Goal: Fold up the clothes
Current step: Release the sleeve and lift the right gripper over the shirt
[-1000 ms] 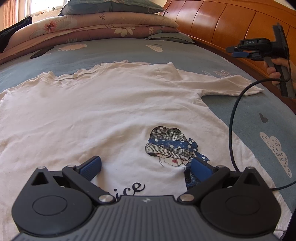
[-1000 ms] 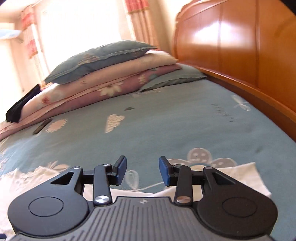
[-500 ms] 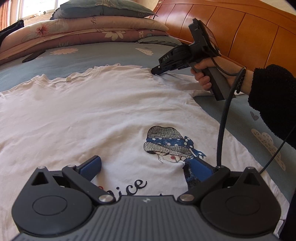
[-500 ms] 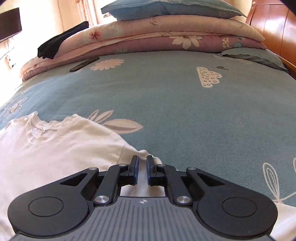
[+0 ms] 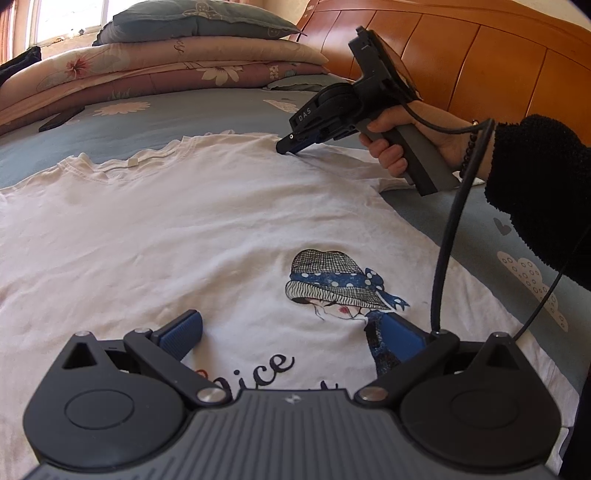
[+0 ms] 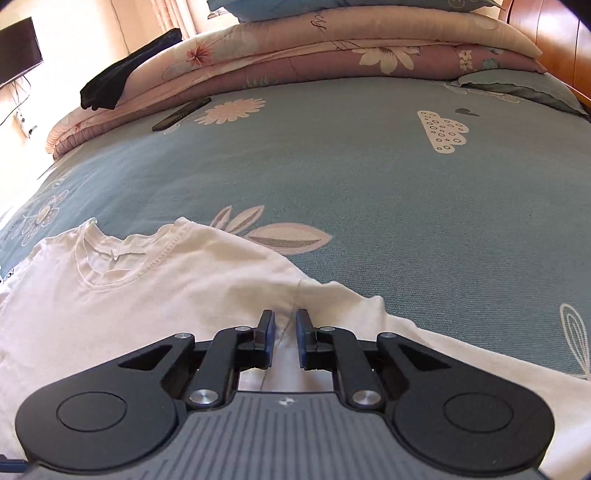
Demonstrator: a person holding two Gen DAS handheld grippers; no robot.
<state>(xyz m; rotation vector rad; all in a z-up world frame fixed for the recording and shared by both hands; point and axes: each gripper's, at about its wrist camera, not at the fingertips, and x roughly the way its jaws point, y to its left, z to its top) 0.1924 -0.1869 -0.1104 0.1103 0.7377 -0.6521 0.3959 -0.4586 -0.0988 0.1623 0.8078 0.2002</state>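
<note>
Across the blue-green bed (image 5: 155,122), a white T-shirt (image 5: 184,229) lies spread flat, filling the left and centre of the left wrist view, its neckline toward the upper left and its print of a girl in a hat (image 5: 332,280) right of centre. Along the bottom of that frame, the left gripper (image 5: 295,332) hovers over the lower part of the shirt with its blue fingers (image 5: 184,328) spread wide apart, holding nothing. At upper left, stacked quilts (image 5: 166,66) and a pillow (image 5: 199,18) sit by the wooden headboard (image 5: 480,62), and a dark phone (image 5: 61,120) lies on the sheet. At upper right, the right gripper (image 5: 284,146), held by a hand (image 5: 402,136) in a black sleeve, presses its tip onto the shirt's shoulder beside the sleeve seam.

From the right wrist view, the collar (image 6: 110,266) shows at lower left, and at bottom centre the right gripper's fingers (image 6: 266,332) stand narrowly parted over a ridge of white fabric at the shoulder seam (image 6: 291,306); whether they actually pinch the cloth cannot be told. Further right, the short sleeve (image 6: 461,350) trails toward the frame's lower right edge.
</note>
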